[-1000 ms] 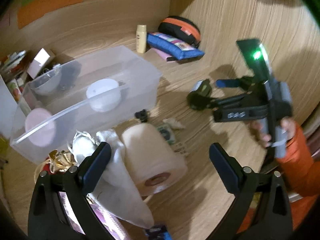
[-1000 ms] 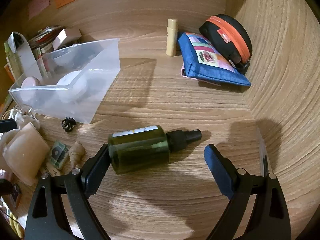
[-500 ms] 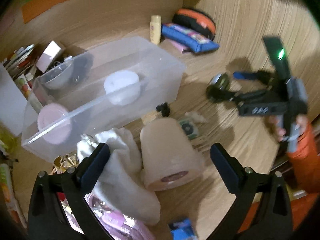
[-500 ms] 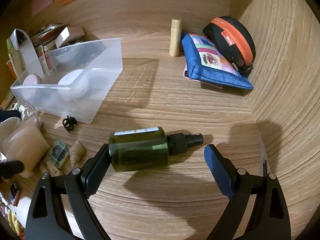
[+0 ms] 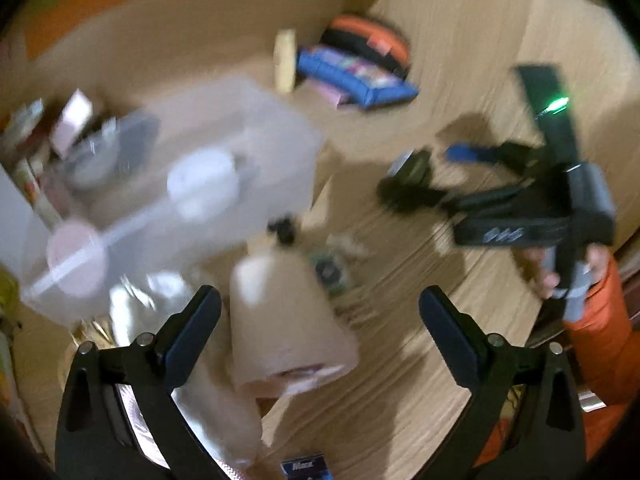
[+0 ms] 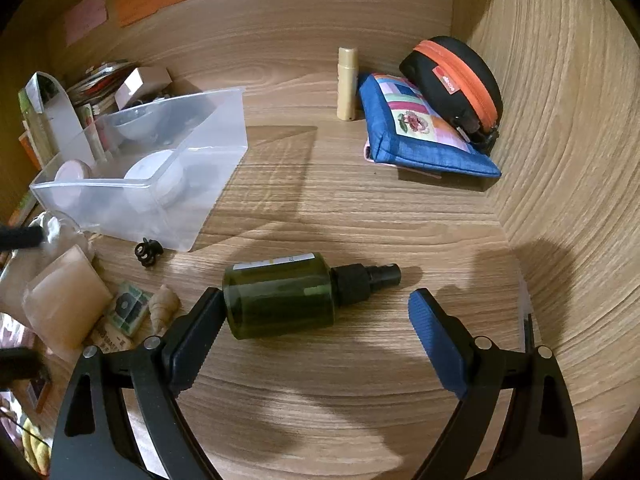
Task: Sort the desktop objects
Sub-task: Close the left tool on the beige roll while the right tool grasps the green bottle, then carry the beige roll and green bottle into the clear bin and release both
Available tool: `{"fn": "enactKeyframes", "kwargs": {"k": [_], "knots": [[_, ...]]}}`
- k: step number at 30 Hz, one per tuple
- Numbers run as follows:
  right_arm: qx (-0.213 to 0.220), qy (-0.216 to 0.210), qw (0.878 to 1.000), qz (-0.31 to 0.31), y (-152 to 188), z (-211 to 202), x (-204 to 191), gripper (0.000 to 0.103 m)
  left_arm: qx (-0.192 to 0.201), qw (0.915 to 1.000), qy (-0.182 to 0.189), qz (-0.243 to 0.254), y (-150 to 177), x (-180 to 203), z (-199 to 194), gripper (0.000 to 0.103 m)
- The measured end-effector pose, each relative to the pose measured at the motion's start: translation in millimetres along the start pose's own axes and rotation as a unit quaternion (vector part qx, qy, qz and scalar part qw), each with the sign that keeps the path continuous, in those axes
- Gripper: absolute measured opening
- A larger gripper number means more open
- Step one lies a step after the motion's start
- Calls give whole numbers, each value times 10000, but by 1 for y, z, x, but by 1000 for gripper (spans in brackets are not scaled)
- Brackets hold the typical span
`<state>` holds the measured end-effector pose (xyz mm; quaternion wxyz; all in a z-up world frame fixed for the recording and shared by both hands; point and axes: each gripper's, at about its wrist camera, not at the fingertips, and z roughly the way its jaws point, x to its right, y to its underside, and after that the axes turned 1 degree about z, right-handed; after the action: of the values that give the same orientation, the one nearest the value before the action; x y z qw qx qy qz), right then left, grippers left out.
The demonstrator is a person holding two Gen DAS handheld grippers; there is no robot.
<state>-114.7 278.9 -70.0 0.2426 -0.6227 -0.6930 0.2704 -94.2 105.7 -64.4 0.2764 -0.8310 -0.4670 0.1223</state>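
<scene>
A dark green spray bottle (image 6: pixel 282 294) lies on its side on the wooden desk, nozzle to the right. My right gripper (image 6: pixel 314 316) is open around it; the left finger touches the bottle's base, the right finger stands clear of the nozzle. It also shows in the blurred left wrist view (image 5: pixel 424 176). My left gripper (image 5: pixel 320 320) is open and empty above a beige paper roll (image 5: pixel 280 320) and a white cloth bag (image 5: pixel 160 304). A clear plastic bin (image 6: pixel 160 160) holds white and pink round containers.
A blue patchwork pouch (image 6: pixel 420 136), a black-and-orange case (image 6: pixel 456 84) and a beige tube (image 6: pixel 346 84) sit at the back right by the wall. A black hair clip (image 6: pixel 146 252), a shell (image 6: pixel 162 308) and a small packet (image 6: pixel 126 308) lie left of the bottle.
My left gripper has swung quickly, its view now blurred, and sits closer over the paper roll. My right gripper has stayed around the green bottle, barely shifted.
</scene>
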Motion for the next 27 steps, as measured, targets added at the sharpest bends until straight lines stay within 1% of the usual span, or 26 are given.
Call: {"fn": "enactKeyframes", "kwargs": {"k": [2,7,10,11,12,13,14,15,16,17,18,20,23,27], "knots": [[27,36,10000,-86,0,0,-2,91,-157,9999,-56,-11,6,-5,5,101],[-58,3,9998,-208,-9,9,-5,91,-277,9991,-238,238,10,2,12,101],[-115,-46,9996,-268,-11,14,-8,89,-345,9982,-378,323,10,5,22,101],[-155,-66,9994,-301,-11,16,-10,86,-357,9976,-459,363,10,6,26,100],[-190,-47,9992,-339,-10,17,-11,82,-348,9975,-493,376,9,5,27,95],[-177,-8,9990,-406,-9,17,-13,82,-324,9972,-547,394,9,5,28,90],[-169,10,9989,-434,-8,16,-14,82,-292,9974,-536,384,8,5,28,89],[-151,10,9988,-463,-7,15,-15,82,-245,9977,-522,353,8,4,27,84],[-112,-19,9989,-464,-7,12,-15,82,-203,9981,-514,275,8,0,24,78],[-77,-53,9989,-466,-6,10,-15,79,-174,9984,-494,223,9,-1,23,76],[-64,-67,9989,-462,-6,8,-15,79,-117,9989,-445,121,10,-5,19,70],[30,-147,9990,-432,-8,2,-14,79,-80,9992,-400,-8,12,-9,17,69],[169,-274,9989,-349,-12,-9,-15,79,42,9988,-474,-86,18,-6,15,69],[321,-389,9980,-369,-16,-22,-21,79,233,9985,-450,-199,16,-3,11,69]]}}
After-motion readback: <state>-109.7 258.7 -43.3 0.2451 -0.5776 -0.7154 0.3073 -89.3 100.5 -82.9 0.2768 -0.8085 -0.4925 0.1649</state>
